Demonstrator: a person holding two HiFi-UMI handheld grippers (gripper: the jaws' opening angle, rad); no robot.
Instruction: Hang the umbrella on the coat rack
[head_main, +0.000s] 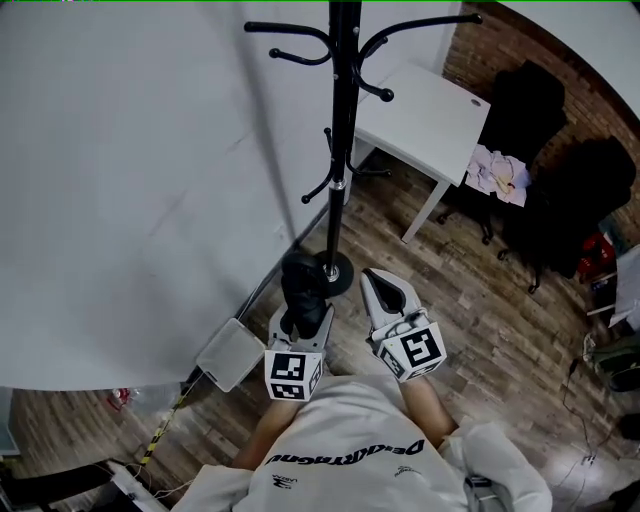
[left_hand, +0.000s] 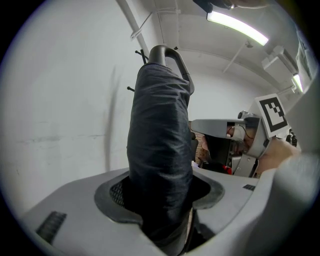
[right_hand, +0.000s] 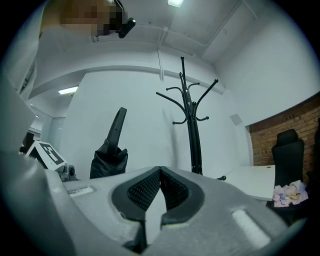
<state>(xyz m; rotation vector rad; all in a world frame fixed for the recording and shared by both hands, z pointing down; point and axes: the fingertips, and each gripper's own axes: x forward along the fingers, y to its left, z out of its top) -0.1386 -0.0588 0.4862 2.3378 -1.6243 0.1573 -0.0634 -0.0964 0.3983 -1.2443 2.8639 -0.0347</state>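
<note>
In the left gripper view the left tool (left_hand: 161, 202) clamps an upright folded umbrella (left_hand: 160, 145), hooked handle uppermost. In the right gripper view the right tool (right_hand: 159, 195) has its jaws together, empty. Only the head view shows the base of the coat rack (head_main: 342, 150) just beyond both, with a white bench (head_main: 425, 125) at far right.

1. This is an office: in the head view a white desk (head_main: 420, 125) stands at 1 o'clock, with black swivel chairs (head_main: 525, 100) at 2 o'clock.
2. A brick wall (head_main: 500, 45) backs them, above a wood-plank floor (head_main: 470, 300).
3. A coat rack (head_main: 342, 150) stands at 12 o'clock beside a plain white wall (head_main: 130, 180), and tube lights (left_hand: 237, 27) line the ceiling.
</note>
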